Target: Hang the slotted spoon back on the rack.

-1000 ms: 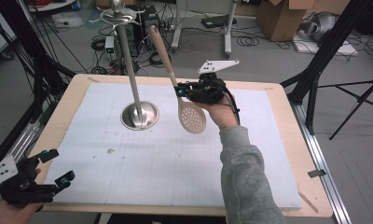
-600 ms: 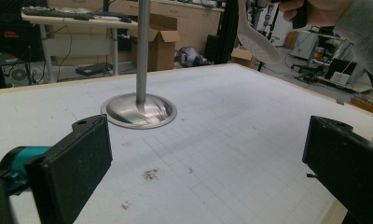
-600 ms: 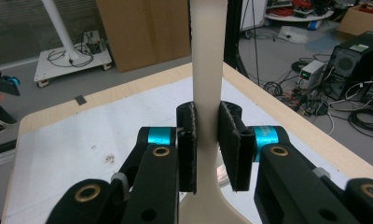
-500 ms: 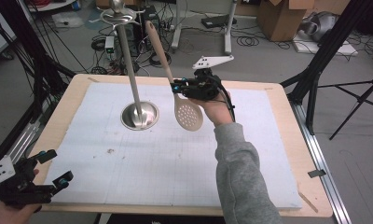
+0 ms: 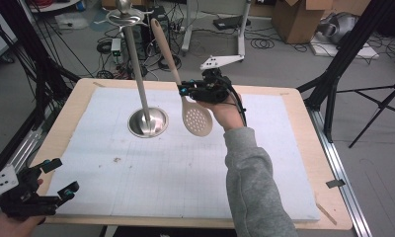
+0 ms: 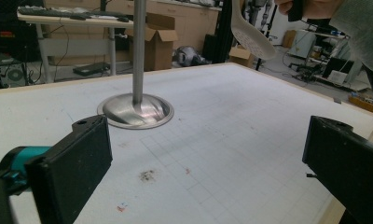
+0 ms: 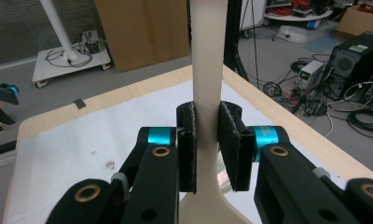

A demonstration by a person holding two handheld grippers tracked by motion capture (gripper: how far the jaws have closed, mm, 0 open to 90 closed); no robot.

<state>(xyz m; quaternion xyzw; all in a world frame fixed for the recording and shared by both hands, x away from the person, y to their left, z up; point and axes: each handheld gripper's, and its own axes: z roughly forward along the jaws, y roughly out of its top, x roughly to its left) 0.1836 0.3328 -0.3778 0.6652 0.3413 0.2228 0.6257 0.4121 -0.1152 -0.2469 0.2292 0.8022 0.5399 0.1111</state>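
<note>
Nearest the person, the left tool (image 5: 35, 190) hangs low at the near-left corner of the worktop (image 5: 294, 163), its jaws spread wide with nothing between them; the left gripper view looks out between those two black pads across the gridded white mat. Well ahead of it and off to its right stands a metal stand (image 5: 145, 98), a thin upright pole rising from a round dished base, with a small hooked crown at its top. Just right of that pole, the right tool (image 5: 188, 90) is raised above the far half of the worktop and clamped tight on a beige slotted spoon (image 5: 197, 116). The jaws bite the flat handle just above where it widens into the bowl, so the perforated bowl hangs below the tool and the long handle rises past it, leaning toward the stand's top. The spoon looks light, stiff and smooth, probably plastic or wood, so it could pivot in a grip this low; the pads pressing its flat faces should resist that.
</note>
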